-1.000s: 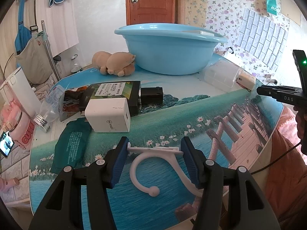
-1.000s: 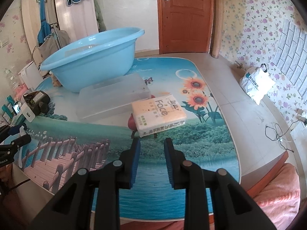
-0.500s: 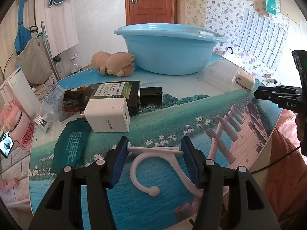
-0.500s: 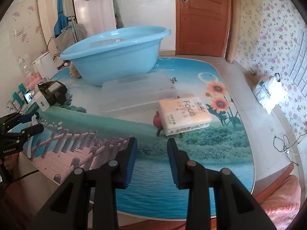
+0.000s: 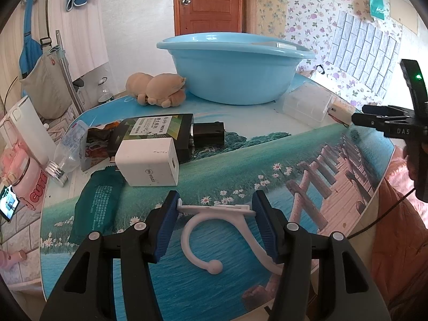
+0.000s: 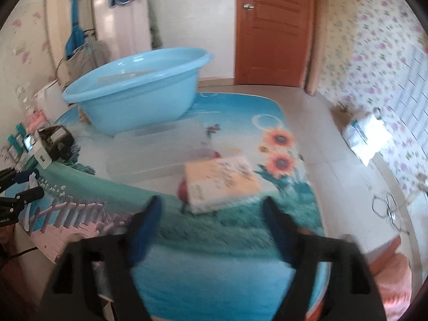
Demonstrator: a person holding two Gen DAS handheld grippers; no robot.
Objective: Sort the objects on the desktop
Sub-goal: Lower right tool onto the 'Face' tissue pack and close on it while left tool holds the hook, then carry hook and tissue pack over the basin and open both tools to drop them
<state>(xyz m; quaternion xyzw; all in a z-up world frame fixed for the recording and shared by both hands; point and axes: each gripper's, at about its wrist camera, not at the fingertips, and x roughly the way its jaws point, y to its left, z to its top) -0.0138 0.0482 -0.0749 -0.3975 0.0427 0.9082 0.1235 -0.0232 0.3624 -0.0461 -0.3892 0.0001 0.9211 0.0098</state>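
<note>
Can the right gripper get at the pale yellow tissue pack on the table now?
Probably yes. The right gripper is opening, nothing between its jaws, and the pale yellow tissue pack lies just ahead with nothing between.

Both fisheye views were brightly daylit and bent at the edges. The right wrist view was smeared by motion blur; the left was sharp.

On the desk [image 5: 321,160] we see the round blue plastic basin [image 5: 235,67] at the back, the tan plush toy [image 5: 157,88] to its left, and the white plastic charger cube [image 5: 148,164] before the flat black box [image 5: 157,131].
</note>
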